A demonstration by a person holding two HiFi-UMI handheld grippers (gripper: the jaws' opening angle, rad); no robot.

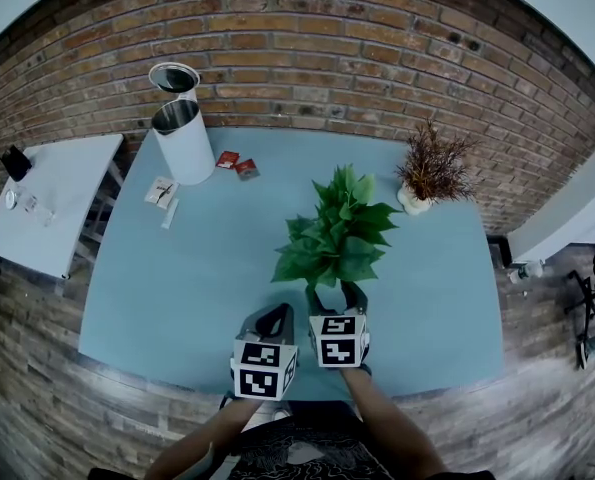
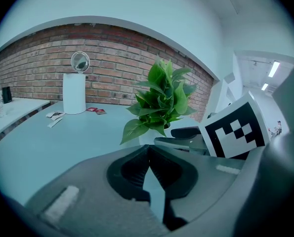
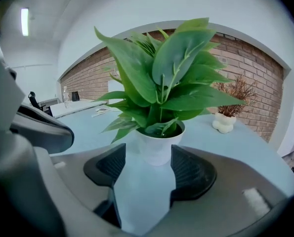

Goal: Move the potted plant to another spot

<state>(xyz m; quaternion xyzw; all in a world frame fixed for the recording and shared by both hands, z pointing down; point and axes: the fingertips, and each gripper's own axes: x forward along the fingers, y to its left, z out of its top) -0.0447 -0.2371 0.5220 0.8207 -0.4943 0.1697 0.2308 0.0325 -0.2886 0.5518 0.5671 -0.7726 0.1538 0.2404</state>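
The potted plant (image 1: 337,233) stands near the middle of the blue table (image 1: 177,298); broad green leaves hide its pot in the head view. In the right gripper view the small white pot (image 3: 157,147) sits just past my right gripper (image 3: 149,162), in line with the gap. Its jaws stand open and the pads do not touch the pot. In the head view my right gripper (image 1: 334,293) reaches under the leaves from the near side. My left gripper (image 1: 274,316) rests beside it to the left, with its jaws (image 2: 147,152) shut on nothing.
A white cylindrical bin (image 1: 184,143) with a raised lid stands at the table's back left, with red packets (image 1: 235,163) and white papers (image 1: 162,190) nearby. A dried plant in a white vase (image 1: 429,173) stands back right. A white side table (image 1: 47,198) is left; a brick wall behind.
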